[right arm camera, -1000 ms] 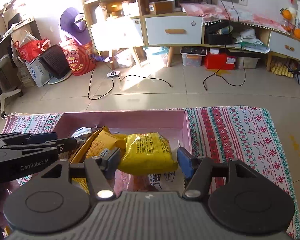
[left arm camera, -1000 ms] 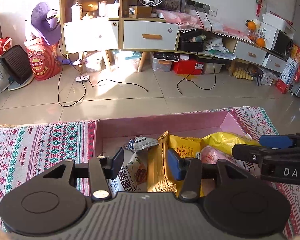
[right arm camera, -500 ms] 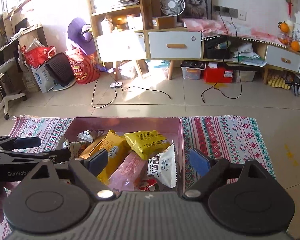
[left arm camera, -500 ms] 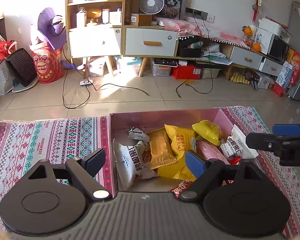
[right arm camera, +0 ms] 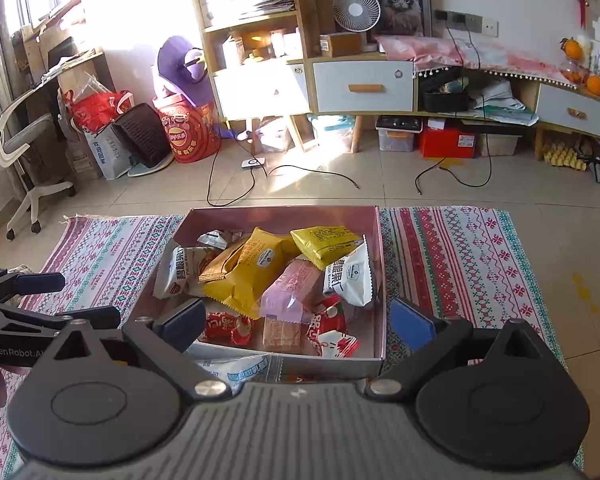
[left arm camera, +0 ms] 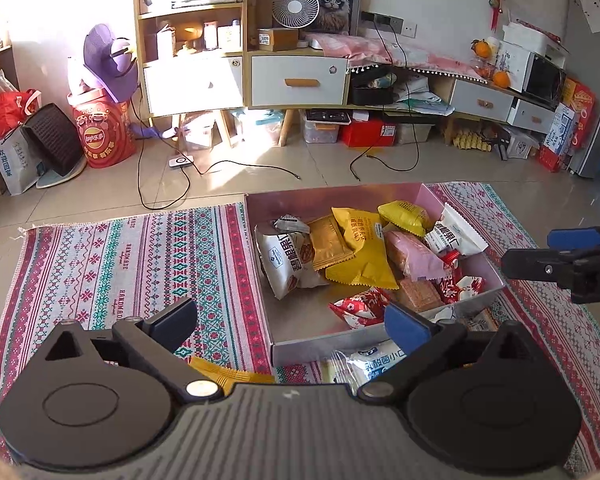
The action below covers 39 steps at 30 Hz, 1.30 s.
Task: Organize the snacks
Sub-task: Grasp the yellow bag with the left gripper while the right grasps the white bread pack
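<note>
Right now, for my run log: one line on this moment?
left hand-held gripper: open, empty | right hand-held gripper: open, empty | snacks: in pink box

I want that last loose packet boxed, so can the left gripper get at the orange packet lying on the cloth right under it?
Probably yes. The left gripper is open and empty, and the orange packet lies uncovered on the cloth outside the pink box.

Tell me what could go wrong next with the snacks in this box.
The white nut packet leans against the pink box wall and could tip out if bumped. The blue-and-white packet and orange packet lie outside, right under the open left gripper, easy to overlook.
</note>
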Motion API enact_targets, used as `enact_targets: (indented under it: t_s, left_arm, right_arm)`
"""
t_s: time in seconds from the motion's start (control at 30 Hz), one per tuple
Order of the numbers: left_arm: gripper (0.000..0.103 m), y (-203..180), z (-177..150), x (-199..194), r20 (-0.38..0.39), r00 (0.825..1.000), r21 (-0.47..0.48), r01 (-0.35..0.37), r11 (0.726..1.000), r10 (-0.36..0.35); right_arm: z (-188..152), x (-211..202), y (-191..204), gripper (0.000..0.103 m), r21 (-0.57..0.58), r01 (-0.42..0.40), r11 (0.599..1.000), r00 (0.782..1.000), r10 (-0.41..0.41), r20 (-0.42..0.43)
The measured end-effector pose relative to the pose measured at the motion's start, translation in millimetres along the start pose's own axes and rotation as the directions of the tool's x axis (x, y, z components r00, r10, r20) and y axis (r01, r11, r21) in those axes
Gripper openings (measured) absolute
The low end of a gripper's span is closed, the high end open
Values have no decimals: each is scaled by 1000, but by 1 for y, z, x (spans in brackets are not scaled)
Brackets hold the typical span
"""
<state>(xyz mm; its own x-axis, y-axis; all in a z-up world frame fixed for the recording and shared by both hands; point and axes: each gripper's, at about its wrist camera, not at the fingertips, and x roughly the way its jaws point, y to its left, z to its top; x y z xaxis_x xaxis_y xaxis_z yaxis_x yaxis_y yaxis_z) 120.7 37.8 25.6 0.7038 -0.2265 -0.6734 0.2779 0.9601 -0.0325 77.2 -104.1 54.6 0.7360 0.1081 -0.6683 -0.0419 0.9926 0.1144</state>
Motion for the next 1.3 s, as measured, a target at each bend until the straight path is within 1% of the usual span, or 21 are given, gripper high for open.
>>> enact_targets:
  t_s: [0.27,0.43,0.6,0.7,0.87,1.0,1.07,1.13,1.17,1.23,1.27,1.3]
  left_arm:
    - [103,9,-26,-14,-26,1000,32,-11,999,12]
    - [103,17,-48,-23,-22,1000,35,-14,999,15]
    - [103,27,-66,-20,-45,999,58,-19,998,21]
    - [103,36,-76,-13,-57,997,82,-37,996,42]
    - [103,54,-84,1,-88,994,47,-61,997,65]
    - [103,60,-85,9,-100,993,21,-57,998,59]
    - [101,61,-85,13,-108,993,13,-46,999,47]
    - [96,61,-85,15,-118,992,8,-38,999,38]
    - [94,61,-85,16,-123,992,7,-36,999,37]
    - [84,60,-85,19,-136,990,4,-37,999,37]
    - [82,60,-86,19,-142,989,2,-35,999,35]
    - [78,60,-86,19,-145,989,-1,-31,1000,31]
  right_arm:
    - [-24,-7,9,99,-30,-8,1000,1000,8,-24]
    - [-35,-8,11,100,-47,-15,999,1000,13,-28]
    - [-46,-3,13,100,-80,-11,997,999,8,-46]
    - [-53,2,15,100,-110,-8,994,998,2,-55]
    - [-59,8,25,99,-181,-10,983,999,2,-44]
    - [-58,13,34,97,-203,-50,978,998,41,-50]
    - [-56,17,36,96,-198,-79,977,996,68,-59]
    - [-53,23,35,93,-180,-97,979,994,86,-70]
    - [-52,26,35,91,-168,-101,981,993,89,-77]
    - [-50,31,32,87,-145,-106,984,992,94,-88]
    - [-49,34,31,82,-130,-110,985,991,98,-92]
    - [-48,37,29,78,-114,-115,987,990,104,-97]
